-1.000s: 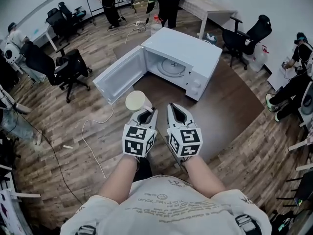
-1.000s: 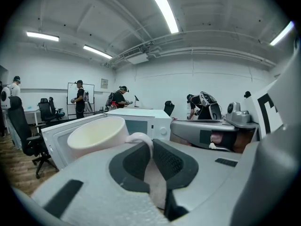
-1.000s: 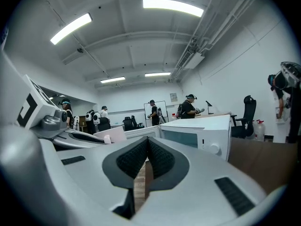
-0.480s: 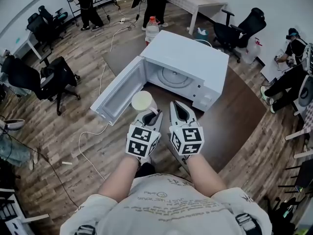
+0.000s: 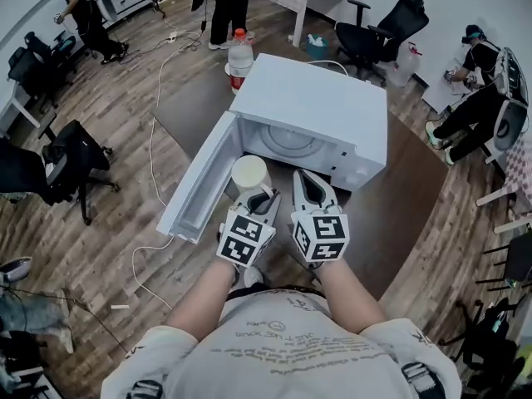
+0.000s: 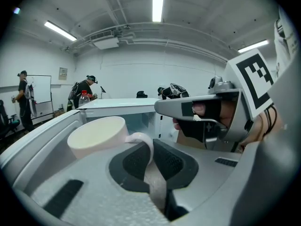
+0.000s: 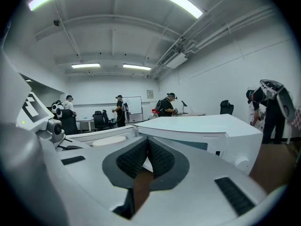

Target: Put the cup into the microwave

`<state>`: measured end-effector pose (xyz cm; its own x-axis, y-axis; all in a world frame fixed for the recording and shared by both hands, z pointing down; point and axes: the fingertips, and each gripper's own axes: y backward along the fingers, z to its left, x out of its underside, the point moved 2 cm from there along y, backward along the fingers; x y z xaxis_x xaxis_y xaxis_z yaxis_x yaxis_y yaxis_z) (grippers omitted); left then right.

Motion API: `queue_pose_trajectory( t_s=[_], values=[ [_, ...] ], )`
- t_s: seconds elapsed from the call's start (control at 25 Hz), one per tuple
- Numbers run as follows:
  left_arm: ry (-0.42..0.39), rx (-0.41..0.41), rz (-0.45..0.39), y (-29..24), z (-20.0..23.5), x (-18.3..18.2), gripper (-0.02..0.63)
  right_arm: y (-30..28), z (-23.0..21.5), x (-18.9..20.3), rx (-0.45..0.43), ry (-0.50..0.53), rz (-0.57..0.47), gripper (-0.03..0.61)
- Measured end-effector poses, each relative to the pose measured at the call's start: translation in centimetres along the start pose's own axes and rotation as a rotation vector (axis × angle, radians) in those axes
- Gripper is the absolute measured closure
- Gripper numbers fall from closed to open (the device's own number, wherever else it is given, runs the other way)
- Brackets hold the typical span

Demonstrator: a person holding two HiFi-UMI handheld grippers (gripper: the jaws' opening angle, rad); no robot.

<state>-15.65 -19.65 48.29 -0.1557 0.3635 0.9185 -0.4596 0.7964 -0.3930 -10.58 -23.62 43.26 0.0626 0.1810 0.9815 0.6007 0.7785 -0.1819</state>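
I cannot read any words or numbers here. My shirt [image 5: 287, 343] has pale lines of print on it, but they are too faint and the wrong way up for me to read. The cubes on the left gripper [image 5: 263, 196] and the right gripper [image 5: 301, 177] show only black and white squares, not letters. A small sign [image 6: 62, 73] hangs on the far wall, too tiny to read. The bottle [image 5: 239, 56] with the red cap has a label, but it is a blur.
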Motion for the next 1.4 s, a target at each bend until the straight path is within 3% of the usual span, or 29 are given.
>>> queue_pose_trajectory(
  t_s=[0.16, 0.64, 0.88, 1.4],
  values=[
    [-0.072, 0.067, 0.016, -1.8, 1.1, 0.4, 0.580, -0.5, -0.5, 0.1, 0.053, 0.011, -0.001, 0.563],
    [-0.078, 0.138, 0.037, -8.0, 1.7, 1.2, 0.580, 0.7, -4.5, 2.1, 0.155, -0.002, 0.042, 0.563],
    [-0.113, 0.135, 0.052, -11.7, 2.4, 1.2, 0.580, -0.4, -6.6, 2.8, 0.153, -0.013, 0.051, 0.563],
    [-0.150, 0.051, 0.067, -18.6, 5.2, 2.5, 0.580, -1.9, -8.9, 4.0, 0.126, -0.010, 0.094, 0.563]
  ],
)
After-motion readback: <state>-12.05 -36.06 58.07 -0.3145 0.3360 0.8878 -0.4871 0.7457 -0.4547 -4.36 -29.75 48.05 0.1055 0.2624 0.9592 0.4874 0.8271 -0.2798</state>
